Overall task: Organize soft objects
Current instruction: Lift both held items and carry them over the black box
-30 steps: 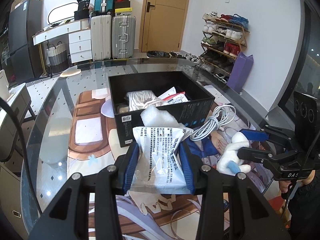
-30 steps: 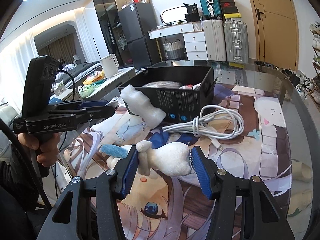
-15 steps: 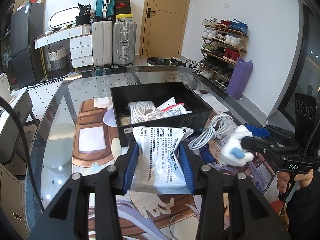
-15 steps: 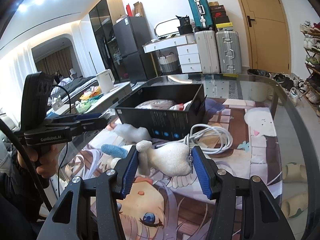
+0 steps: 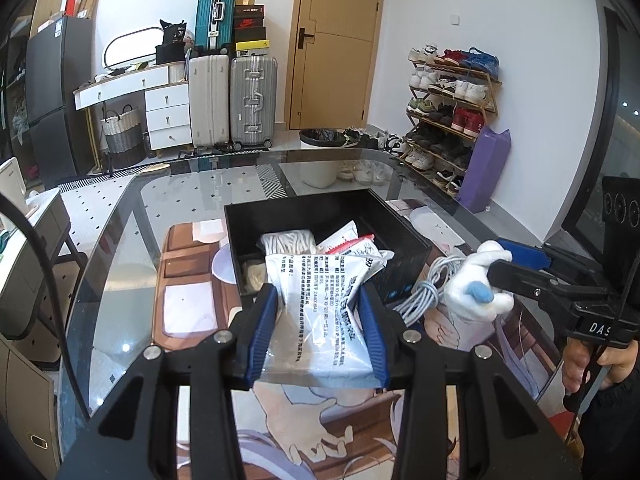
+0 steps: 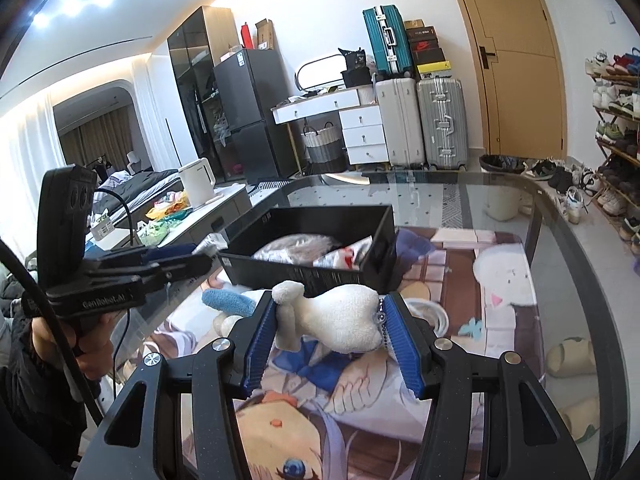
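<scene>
My left gripper (image 5: 318, 332) is shut on a white printed plastic packet (image 5: 320, 304) and holds it above the table, just in front of the black box (image 5: 296, 208). My right gripper (image 6: 330, 332) is shut on a white plush toy (image 6: 340, 312) with a blue part (image 6: 228, 302); the toy also shows in the left wrist view (image 5: 478, 288), right of the box. The box (image 6: 304, 270) holds several soft packets (image 5: 286, 240). Both loads hang clear of the table.
A coiled white cable (image 5: 428, 286) lies on the anime-print mat (image 6: 500, 280) right of the box. The glass table edge (image 6: 580, 248) curves at right. Suitcases (image 5: 230, 100), a door and a shoe rack (image 5: 452, 92) stand behind.
Both grippers have risen with their loads and moved towards the box. A white foam piece that leaned on the box front is no longer in sight.
</scene>
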